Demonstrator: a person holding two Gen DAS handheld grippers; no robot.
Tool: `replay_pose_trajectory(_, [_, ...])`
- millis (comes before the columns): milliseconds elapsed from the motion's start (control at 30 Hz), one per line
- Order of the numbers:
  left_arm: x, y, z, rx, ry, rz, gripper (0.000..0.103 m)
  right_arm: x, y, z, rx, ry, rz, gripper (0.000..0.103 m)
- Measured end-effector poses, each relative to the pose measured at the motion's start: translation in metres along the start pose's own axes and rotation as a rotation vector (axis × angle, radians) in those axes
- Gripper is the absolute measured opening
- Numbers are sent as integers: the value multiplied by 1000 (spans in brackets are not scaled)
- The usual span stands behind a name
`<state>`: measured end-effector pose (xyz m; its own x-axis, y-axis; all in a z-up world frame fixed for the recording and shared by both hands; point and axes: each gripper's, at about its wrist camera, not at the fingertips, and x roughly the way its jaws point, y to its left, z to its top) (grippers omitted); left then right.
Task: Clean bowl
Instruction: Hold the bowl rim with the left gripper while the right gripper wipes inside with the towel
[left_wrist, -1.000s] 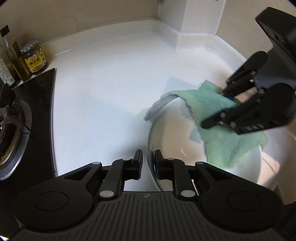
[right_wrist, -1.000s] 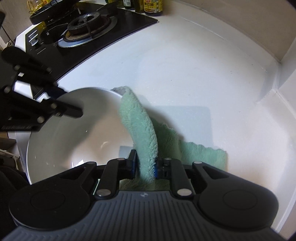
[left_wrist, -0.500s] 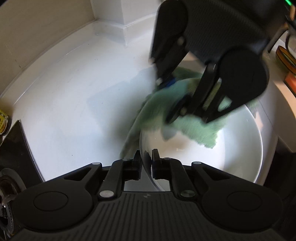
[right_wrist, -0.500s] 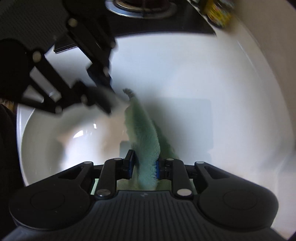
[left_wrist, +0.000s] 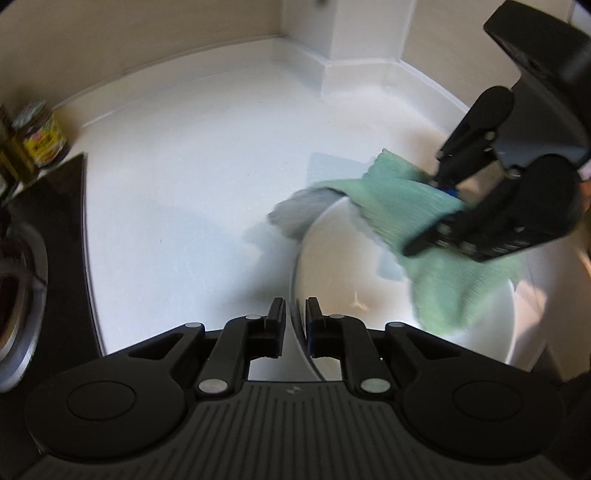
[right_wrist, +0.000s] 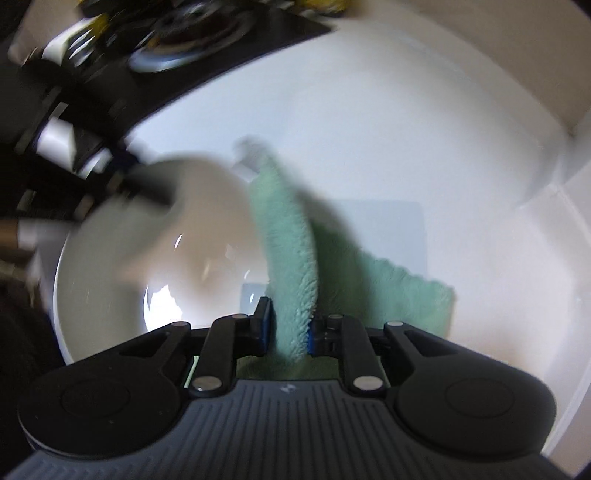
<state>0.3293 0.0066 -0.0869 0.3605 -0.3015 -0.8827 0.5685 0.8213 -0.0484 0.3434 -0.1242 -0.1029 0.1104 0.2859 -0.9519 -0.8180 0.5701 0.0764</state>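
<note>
- The white bowl (left_wrist: 369, 280) sits on the white counter (left_wrist: 192, 192), close to its front edge and tipped up a little
- The left gripper (left_wrist: 295, 314) has its two claws pinched on the near rim of the bowl, one claw outside and one inside, and they have just been closing tighter on it
- The right gripper (right_wrist: 290, 325) is clenched on a fold of the green cloth (right_wrist: 291, 258), and its claws have just been squeezing in on the cloth
- Part of the cloth lies inside the bowl and part hangs over the far rim onto the counter
- A stove (right_wrist: 192, 44) and some jars (left_wrist: 42, 136) are at the far side, well apart from the bowl
- This looks like the wiping step, with one hand holding the bowl and the other rubbing the cloth on the inside
- Much of the right wrist view is blurry, so I cannot tell if the bowl is clean yet
- Next, I think the cloth needs to go round the inside wall and the bottom
- The left grip should stay firm so the bowl does not slip off the counter edge
</note>
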Motion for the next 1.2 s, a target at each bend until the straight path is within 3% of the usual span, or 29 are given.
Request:
replay_pose_trajectory(67, [6, 2, 8, 84, 18, -8, 8, 1, -2, 1, -38, 36, 45, 17])
replay_pose_trajectory(200, [10, -6, 19, 188, 43, 4, 9, 7, 3, 20, -139, 61, -51, 17])
replay_pose_trajectory(367, [12, -6, 23, 185, 45, 8, 9, 20, 22, 49, -272, 25, -116, 23])
replay_pose_trajectory(567, [5, -3, 10, 89, 12, 22, 8, 28, 16, 53, -179, -22, -65, 23])
replay_pose_trajectory(833, [-2, 4, -9, -65, -23, 42, 8, 14, -2, 23, 3, -97, -69, 21])
replay_pose_trajectory(1033, [-3, 3, -13, -52, -32, 43, 8, 7, 0, 5, 78, -82, -100, 18])
replay_pose_trajectory(1200, [-2, 3, -11, 26, -31, 20, 8, 0, 4, -5, 0, 11, -54, 17])
